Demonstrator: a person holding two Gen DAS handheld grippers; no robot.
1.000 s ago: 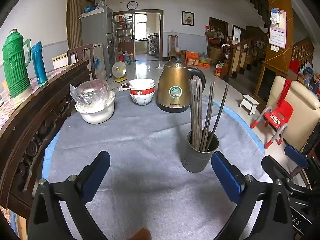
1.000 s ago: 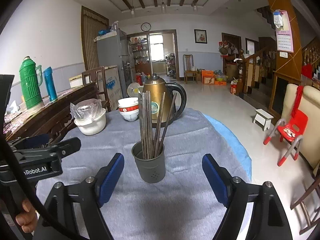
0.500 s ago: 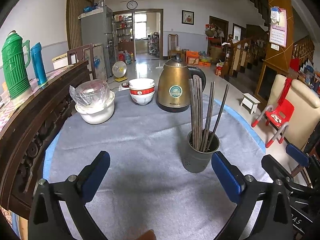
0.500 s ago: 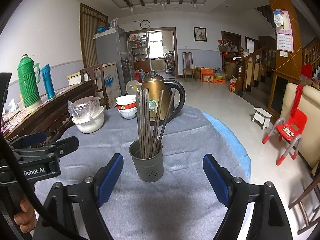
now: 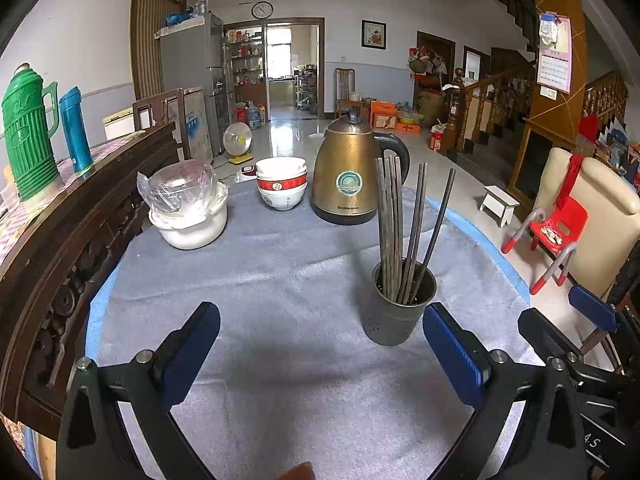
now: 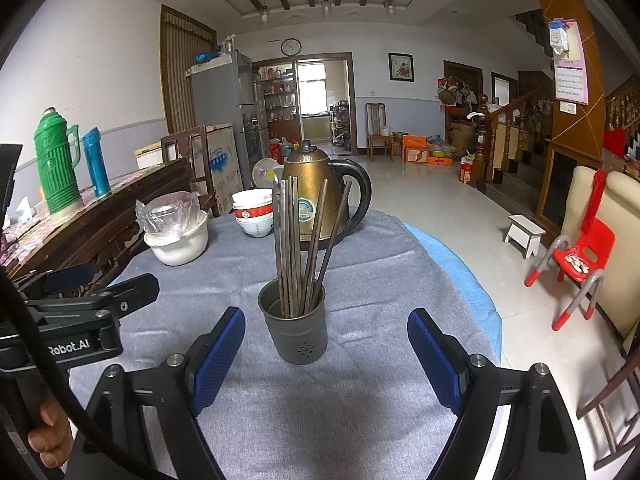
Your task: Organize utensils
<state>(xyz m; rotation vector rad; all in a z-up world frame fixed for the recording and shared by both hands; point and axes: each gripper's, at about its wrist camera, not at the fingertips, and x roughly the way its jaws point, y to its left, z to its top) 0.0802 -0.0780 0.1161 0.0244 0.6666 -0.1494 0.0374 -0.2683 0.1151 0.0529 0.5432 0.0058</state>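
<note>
You cannot see the lower ends of the chopsticks [image 6: 298, 248], hidden inside the grey holder [image 6: 298, 334], so their exact count stays unclear. Your hand [image 6: 50, 436] on the left gripper's handle is cut off by the right wrist view's bottom corner, only fingertips showing. Behind the chopsticks, the kettle [image 6: 310, 196] has its emblem partly covered and its lettering too small to read.

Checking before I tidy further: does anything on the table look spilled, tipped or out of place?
Nothing stands out. The chopsticks stand in the upright grey holder, some leaning; the kettle, stacked bowls and white pot sit upright.
</note>
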